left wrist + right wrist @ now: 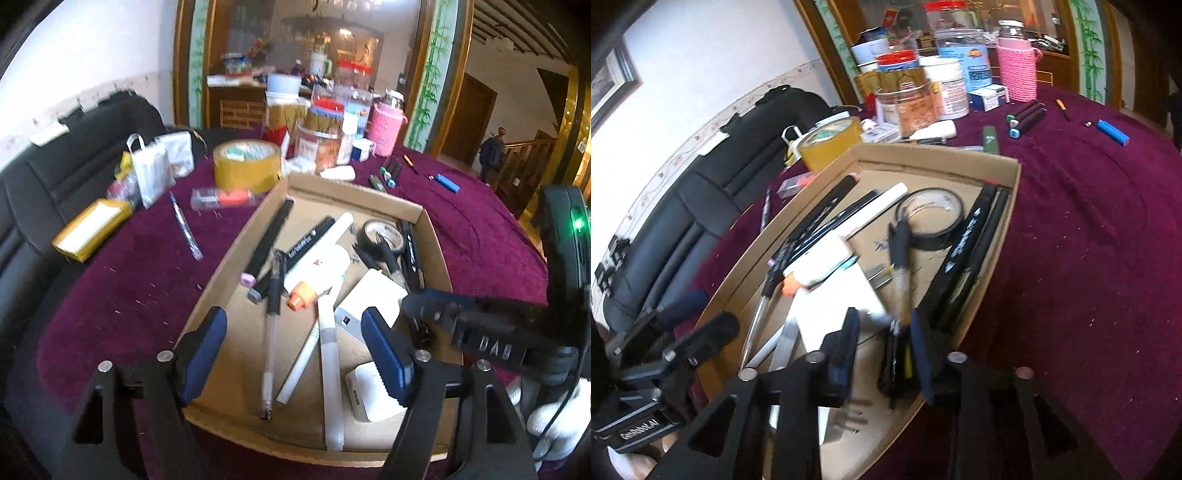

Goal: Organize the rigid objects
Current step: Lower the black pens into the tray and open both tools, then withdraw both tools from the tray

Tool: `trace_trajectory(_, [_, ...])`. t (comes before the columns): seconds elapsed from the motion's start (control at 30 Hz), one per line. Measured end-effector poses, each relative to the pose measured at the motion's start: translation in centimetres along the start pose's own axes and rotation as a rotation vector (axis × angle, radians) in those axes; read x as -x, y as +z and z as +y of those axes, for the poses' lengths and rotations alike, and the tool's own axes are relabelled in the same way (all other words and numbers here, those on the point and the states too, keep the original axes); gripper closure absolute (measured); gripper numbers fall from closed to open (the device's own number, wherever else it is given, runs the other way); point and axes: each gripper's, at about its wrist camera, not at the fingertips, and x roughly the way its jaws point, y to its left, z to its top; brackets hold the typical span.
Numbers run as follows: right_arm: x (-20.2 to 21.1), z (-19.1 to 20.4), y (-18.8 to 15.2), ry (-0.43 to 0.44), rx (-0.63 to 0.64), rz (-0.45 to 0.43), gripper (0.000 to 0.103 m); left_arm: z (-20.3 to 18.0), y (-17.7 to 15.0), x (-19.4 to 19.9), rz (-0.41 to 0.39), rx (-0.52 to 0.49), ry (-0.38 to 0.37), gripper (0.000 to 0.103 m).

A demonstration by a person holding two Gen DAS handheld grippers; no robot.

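A shallow cardboard box point(354, 188) on the purple tablecloth holds pens, black markers, a black tape roll point(382, 234), a glue bottle with an orange cap point(301, 295) and white chargers point(369, 397). My left gripper point(291, 325) hangs open above the box's near end, with loose pens lying below the gap and nothing gripped. My right gripper point(884, 328) is open over the same box point(942, 151). The blurred near end of a clear pen with a black grip point(901, 258) lies between its fingers, and the pads do not press on it.
Outside the box lie a blue pen point(186, 227), a yellow tape roll point(246, 166), a clear case point(223, 198), a yellow box point(90, 229), markers point(1027, 116), a green marker point(990, 139) and a blue lighter point(1112, 133). Jars and a pink-sleeved bottle point(1017, 72) crowd the far edge. A black sofa point(701, 206) is at left.
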Motion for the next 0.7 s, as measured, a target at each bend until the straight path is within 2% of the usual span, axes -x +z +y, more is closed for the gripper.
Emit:
trace_trajectory(0.23, [2.0, 0.9, -1.2, -0.016, 0.035, -0.057, 0.051, -1.1, 0.3, 2.2, -0.090, -0.041, 0.113, 0.021])
trace_trajectory(0.5, [4.0, 1.0, -2.2, -0.047, 0.047, -0.112, 0.032, -1.9, 0.3, 3.3, -0.136, -0.050, 0.173, 0.018])
trace_trajectory(0.7, [4.5, 1.7, -2.9, -0.083, 0.082, -0.126, 0.024, -1.8, 0.1, 3.5, -0.134, -0.037, 0.185, 0.017])
